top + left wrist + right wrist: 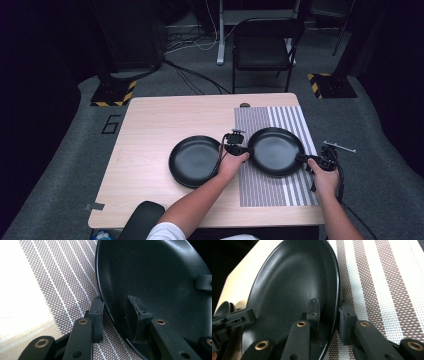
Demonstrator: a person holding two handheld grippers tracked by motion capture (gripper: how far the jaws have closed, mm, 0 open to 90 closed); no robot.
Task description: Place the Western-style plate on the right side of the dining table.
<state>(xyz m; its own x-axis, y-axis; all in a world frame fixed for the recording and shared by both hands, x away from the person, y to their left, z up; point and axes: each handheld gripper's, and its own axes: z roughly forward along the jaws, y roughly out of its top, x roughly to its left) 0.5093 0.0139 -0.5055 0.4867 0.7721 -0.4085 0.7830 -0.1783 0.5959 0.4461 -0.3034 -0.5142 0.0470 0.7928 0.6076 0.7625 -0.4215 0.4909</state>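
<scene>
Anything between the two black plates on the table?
Yes: in the high view the left gripper sits between the left plate and the right plate, its jaws straddling the right plate's rim over the striped mat.

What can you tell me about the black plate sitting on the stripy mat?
The black plate is round and shallow, matte with fine specks and a raised rim, maybe glazed ceramic. It lies flat on the striped woven placemat at the table's right side, apart from a second black plate on bare wood. The left gripper straddles its left rim and the right gripper its right rim, one jaw inside, one outside; small gaps show at the pads.
</scene>
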